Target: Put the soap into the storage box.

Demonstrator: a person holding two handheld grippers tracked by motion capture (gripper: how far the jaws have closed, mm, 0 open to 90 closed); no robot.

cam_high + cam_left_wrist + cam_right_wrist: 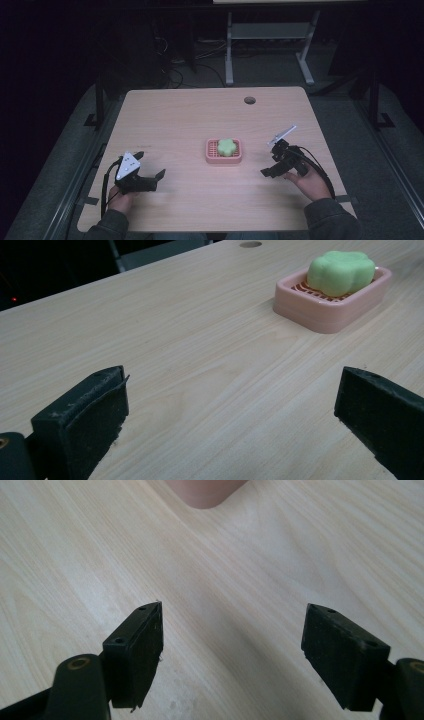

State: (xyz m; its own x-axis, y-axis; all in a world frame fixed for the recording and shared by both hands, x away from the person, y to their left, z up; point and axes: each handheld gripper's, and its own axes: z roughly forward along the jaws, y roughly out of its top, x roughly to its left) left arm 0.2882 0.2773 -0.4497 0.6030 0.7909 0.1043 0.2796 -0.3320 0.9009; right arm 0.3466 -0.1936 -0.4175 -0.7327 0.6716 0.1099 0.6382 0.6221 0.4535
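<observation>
A pink soap dish (pixel 212 159) sits in the middle of the wooden table and holds a green flower-shaped soap (pixel 226 146). My left gripper (pixel 149 165) rests near the front left, open, its jaws pointing at the dish. In the left gripper view the left gripper (pixel 232 390) has bare table between its jaws, and the dish (pixel 320 315) with the soap (pixel 341 272) lies ahead at the upper right. My right gripper (pixel 270 159) stands open just right of the dish. The right gripper (pixel 232 625) is empty, with a corner of the dish (pixel 202 492) at the top edge.
A round cable hole (pixel 249 100) lies near the table's far edge, also seen as the hole (pixel 250 244). Beyond the table stands a grey metal desk frame (pixel 229 50) on a dark floor with cables. Bare wood surrounds the dish on all sides.
</observation>
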